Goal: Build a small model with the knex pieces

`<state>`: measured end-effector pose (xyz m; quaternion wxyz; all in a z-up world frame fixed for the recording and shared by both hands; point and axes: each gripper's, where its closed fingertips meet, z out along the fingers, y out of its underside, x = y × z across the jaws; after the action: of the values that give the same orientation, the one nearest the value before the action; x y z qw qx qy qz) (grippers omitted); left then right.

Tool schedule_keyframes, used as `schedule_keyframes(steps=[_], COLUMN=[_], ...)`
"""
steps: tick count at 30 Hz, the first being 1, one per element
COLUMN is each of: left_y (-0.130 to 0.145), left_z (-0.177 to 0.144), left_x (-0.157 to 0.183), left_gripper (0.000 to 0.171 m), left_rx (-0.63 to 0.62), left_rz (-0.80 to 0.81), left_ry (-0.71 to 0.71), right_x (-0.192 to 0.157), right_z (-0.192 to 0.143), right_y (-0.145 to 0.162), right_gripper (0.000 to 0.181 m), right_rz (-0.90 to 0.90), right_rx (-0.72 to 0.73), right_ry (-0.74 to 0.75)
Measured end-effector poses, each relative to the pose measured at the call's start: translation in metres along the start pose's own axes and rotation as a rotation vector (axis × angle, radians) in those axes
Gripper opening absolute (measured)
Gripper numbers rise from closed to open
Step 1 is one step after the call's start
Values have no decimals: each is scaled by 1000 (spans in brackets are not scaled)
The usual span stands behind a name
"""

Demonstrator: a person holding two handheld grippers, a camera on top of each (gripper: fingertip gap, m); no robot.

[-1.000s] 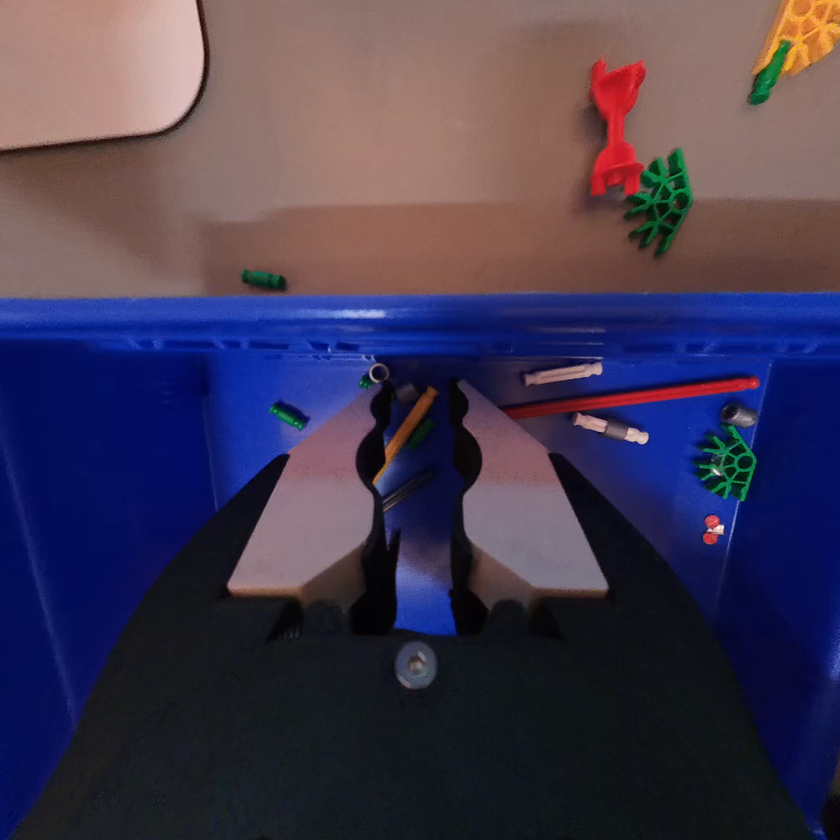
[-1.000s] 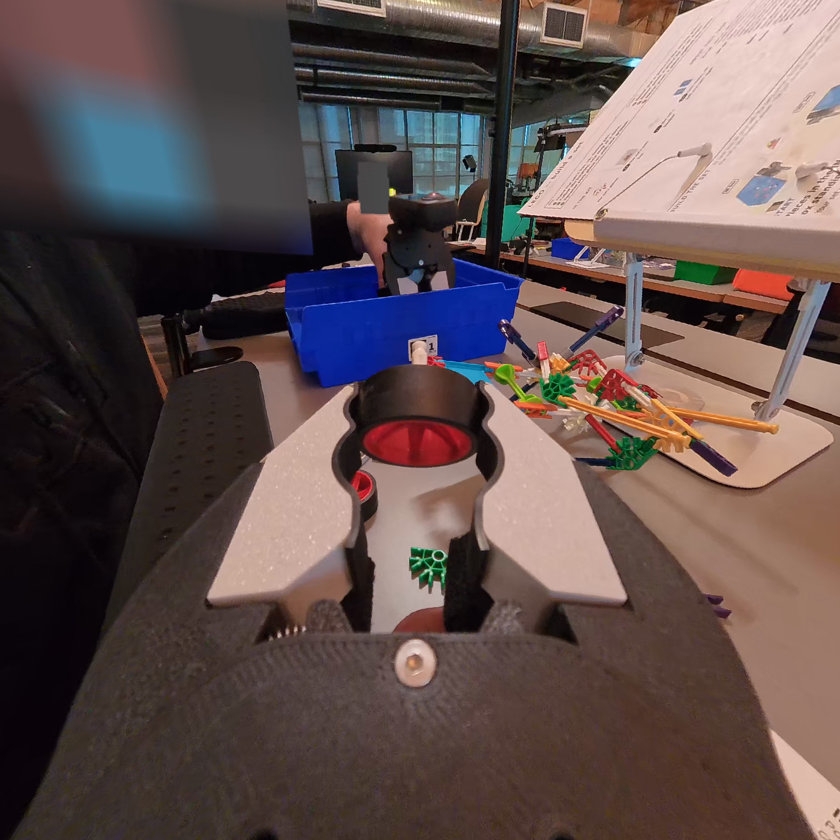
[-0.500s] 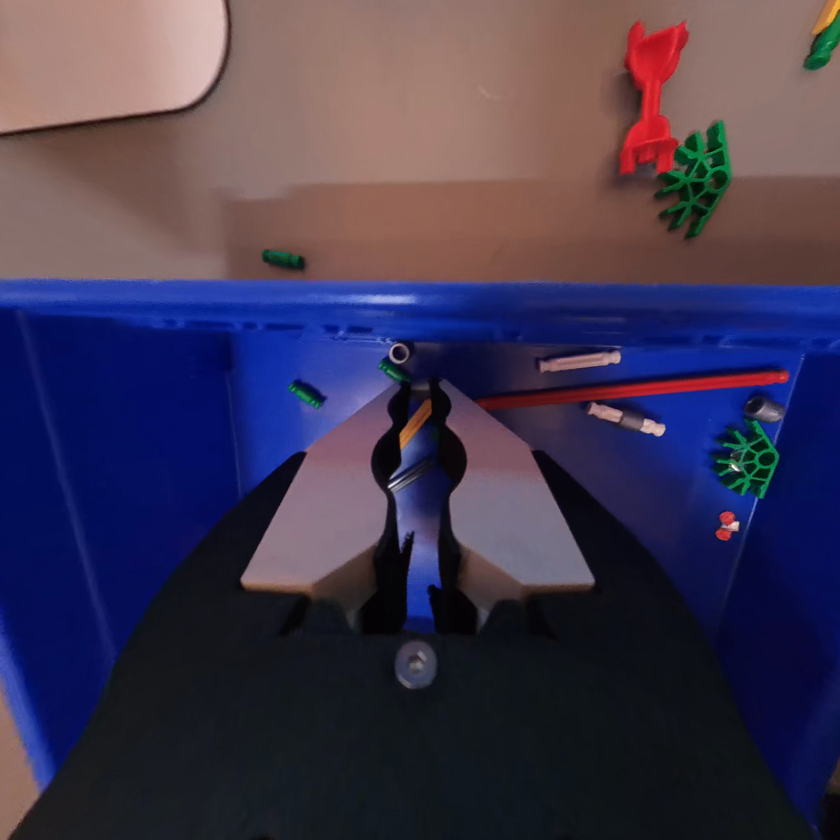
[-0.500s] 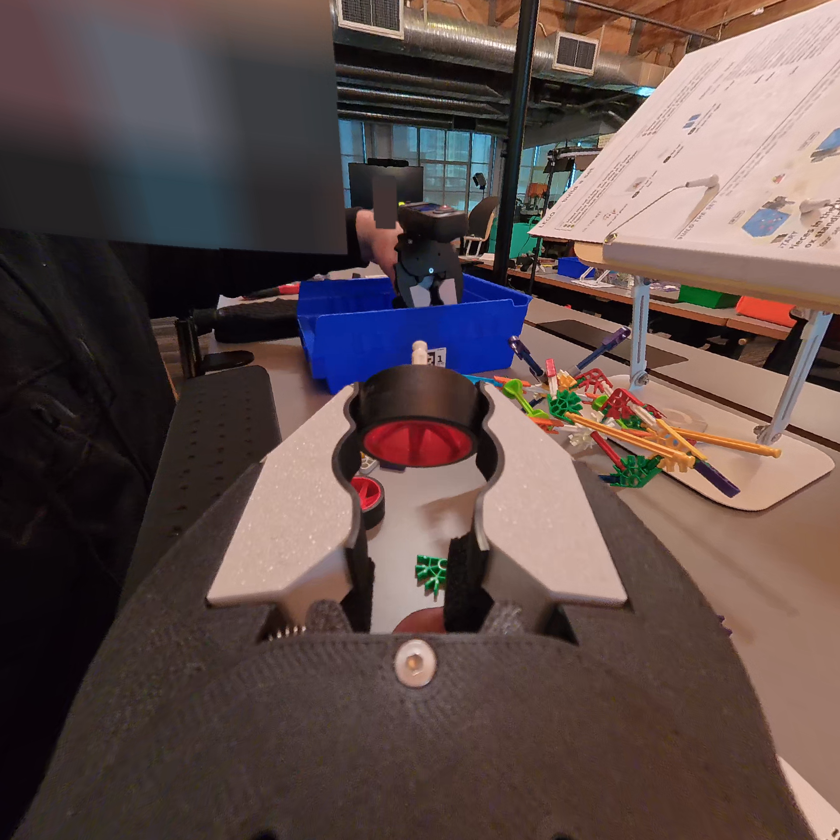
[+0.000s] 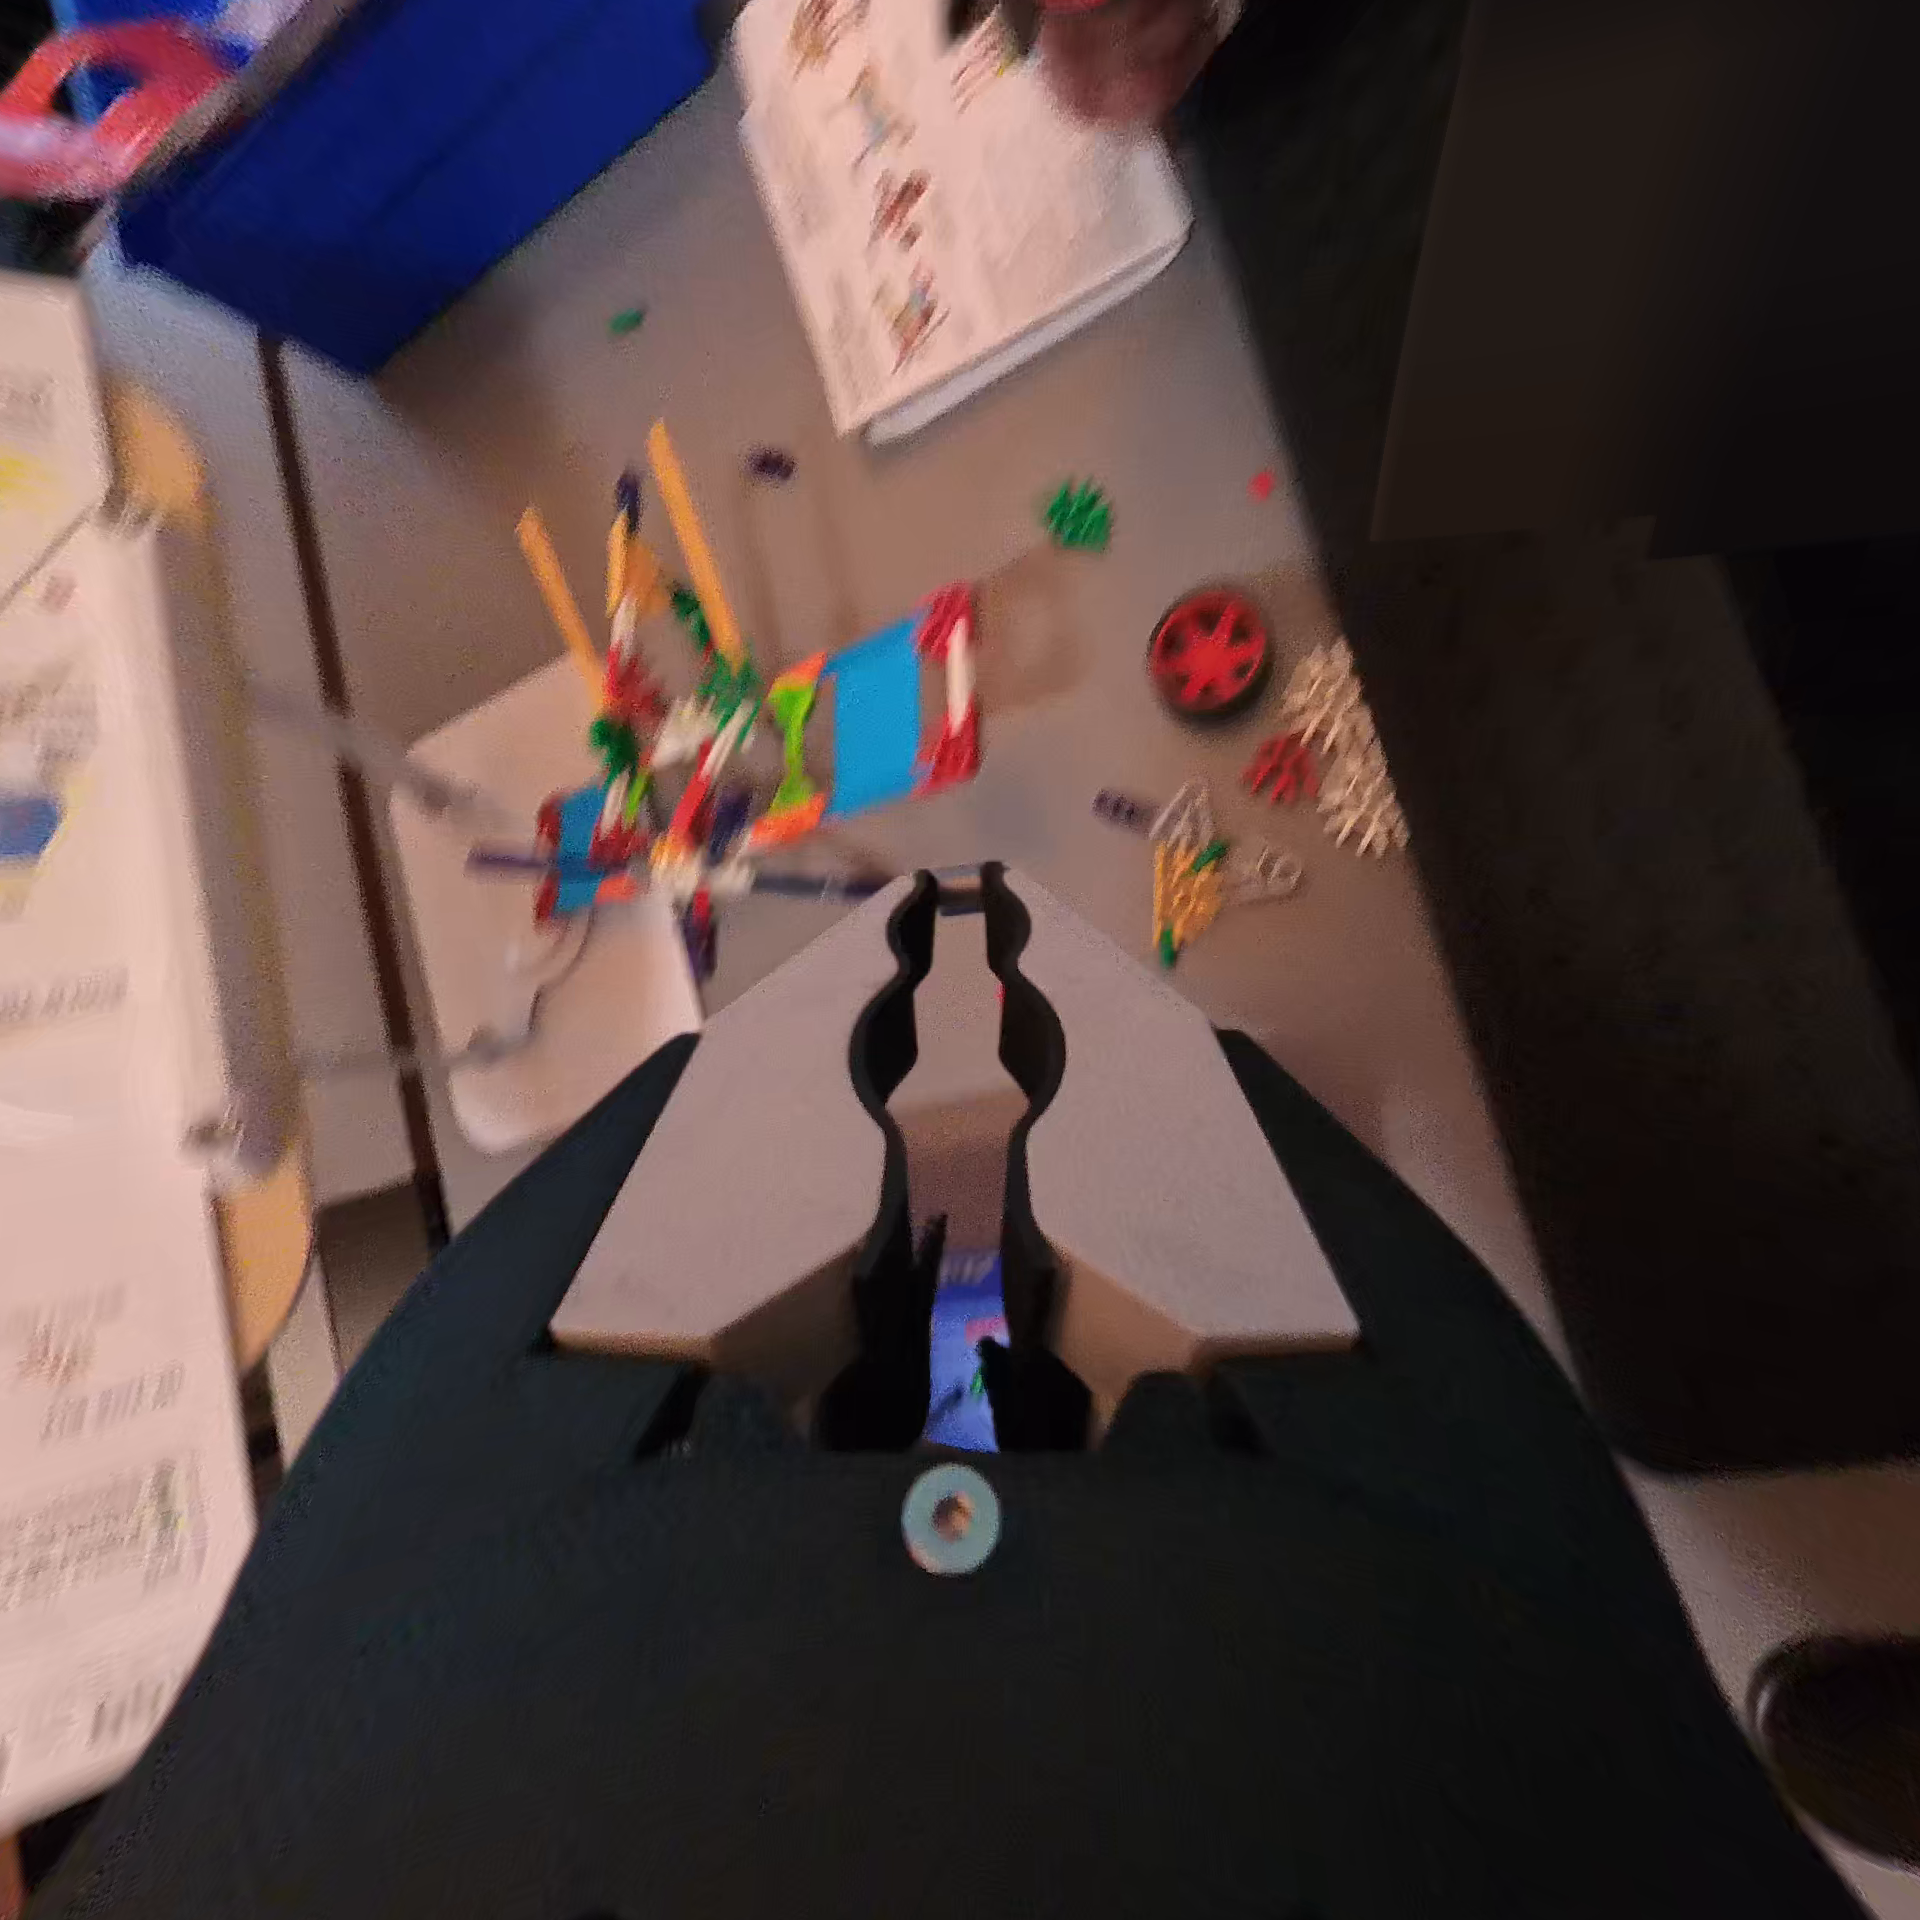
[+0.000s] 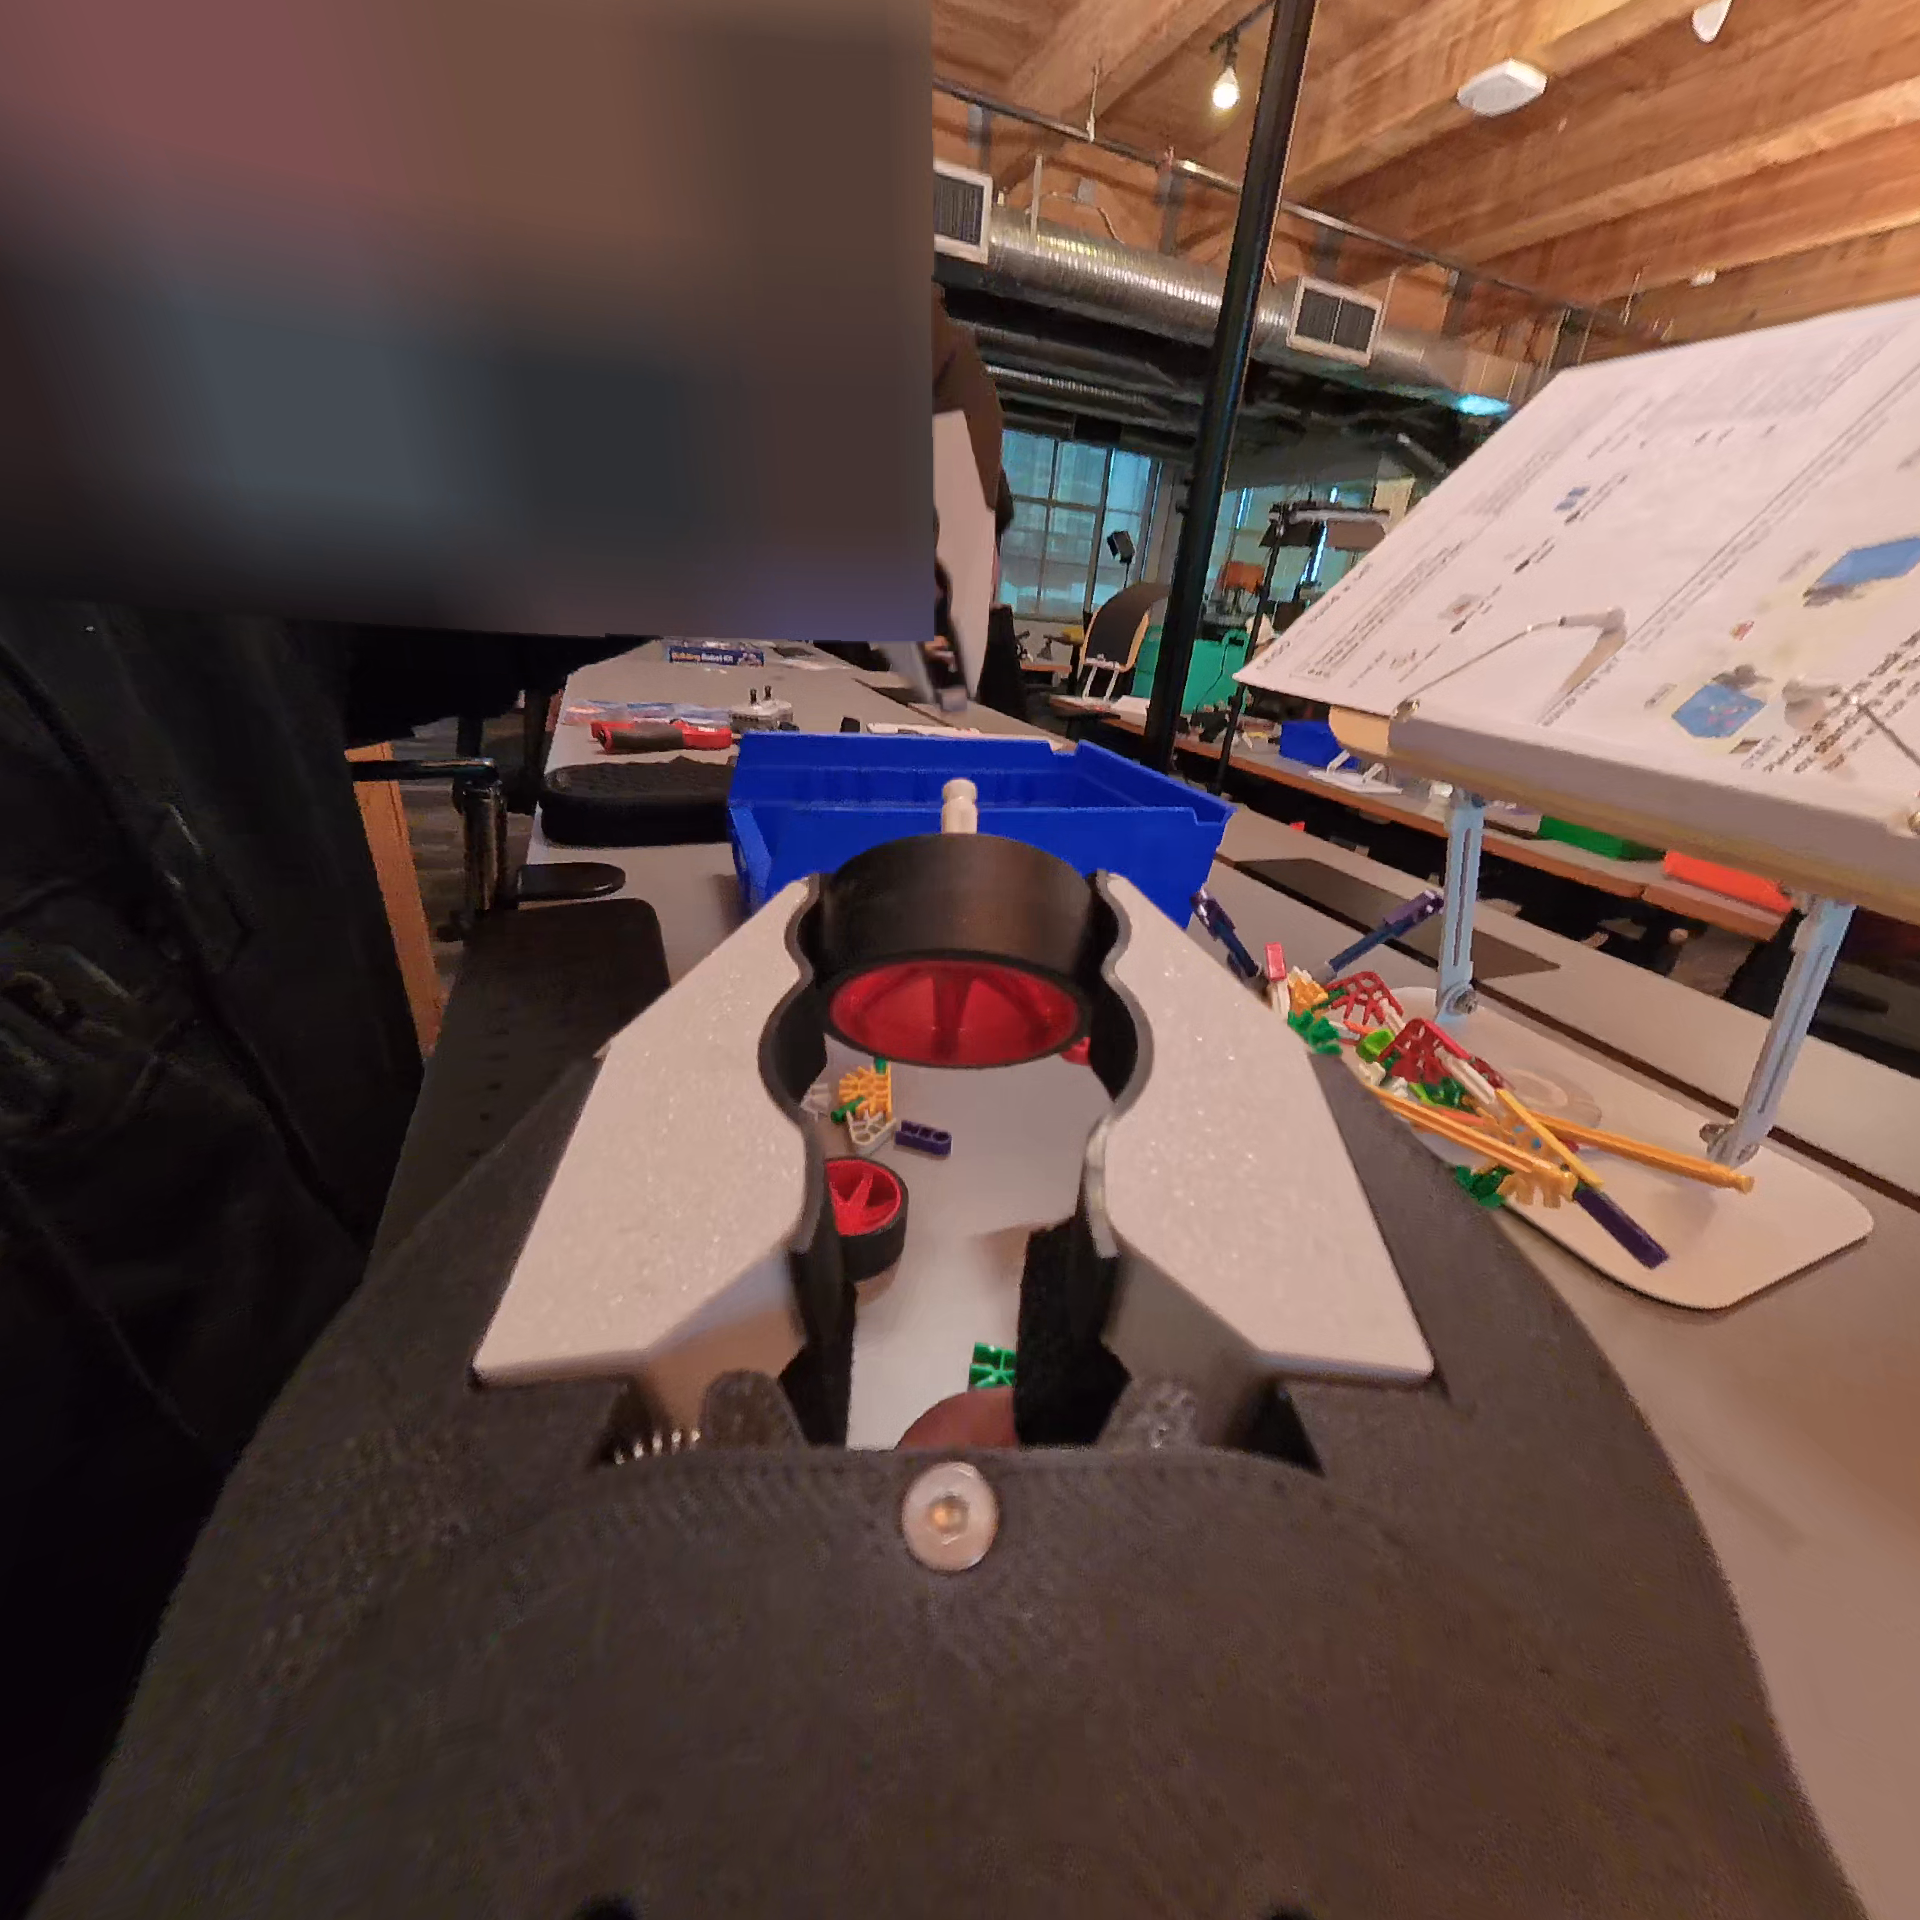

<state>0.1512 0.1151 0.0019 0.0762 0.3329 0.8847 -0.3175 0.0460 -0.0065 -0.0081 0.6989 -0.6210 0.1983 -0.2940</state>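
Note:
My right gripper [image 6: 956,894] is shut on a black wheel with a red hub [image 6: 951,925] and holds it above the table. A white rod [image 6: 958,805] sticks up out of the wheel. My left gripper [image 5: 958,894] is above the table, its jaws nearly together. A small grey piece [image 5: 961,881] seems pinched between the tips, but blur hides what kind it is. Beyond the tips lies a partly built model with a light-blue panel [image 5: 873,717]. A second red-hubbed wheel lies on the table [image 5: 1210,655], also seen in the right wrist view [image 6: 868,1210].
A blue bin [image 6: 1143,852] stands at the back, top left in the left wrist view [image 5: 416,177]. Rods and connectors [image 6: 1507,1132] lie by a tilted sheet stand [image 6: 1662,644]. A booklet [image 5: 956,208] lies flat. A black perforated pad [image 6: 540,997] and a person in dark clothes [image 6: 156,1039] are at the left. One gripper's finger ends stand about 15 cm off the other's.
My left gripper closed inside the blue bin, then swung out and now looks over the table, blurred by motion. My right gripper kept the wheel and rose a little.

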Motion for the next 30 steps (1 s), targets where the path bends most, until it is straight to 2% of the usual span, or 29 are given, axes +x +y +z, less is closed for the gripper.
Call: schedule_keyframes(steps=[4, 6, 10, 15, 20, 23, 27, 30], left_y=[-63, -79, -85, -60, -56, -57, -56, -35], left_z=[71, 106, 157, 194, 206, 200, 172, 144], left_x=[31, 43, 62, 80, 85, 82, 68, 67], left_gripper=[7, 7, 7, 7, 8, 16, 20, 22], left_rx=[-4, -28, -82, -183, -165, -142, -96, -134], left_rz=[41, 30, -8, -91, -155, -182, -219, -263], left_ry=[84, 100, 139, 189, 198, 195, 144, 148], right_x=[-4, -5, -5, -5, -3, 0, 2, 2], right_z=[-10, -15, -22, -21, -21, -24, -27, -26], right_y=[-15, -23, -28, -23, -17, -21, -24, -23], right_gripper=[47, 47, 47, 47, 47, 47, 46, 47], right_rz=[-29, -41, -59, -89, -104, -96, -87, -85], right_rx=[63, 97, 115, 80, 43, 63, 81, 77], right_ry=[4, 4, 18, 24, 45, 58, 71, 67])
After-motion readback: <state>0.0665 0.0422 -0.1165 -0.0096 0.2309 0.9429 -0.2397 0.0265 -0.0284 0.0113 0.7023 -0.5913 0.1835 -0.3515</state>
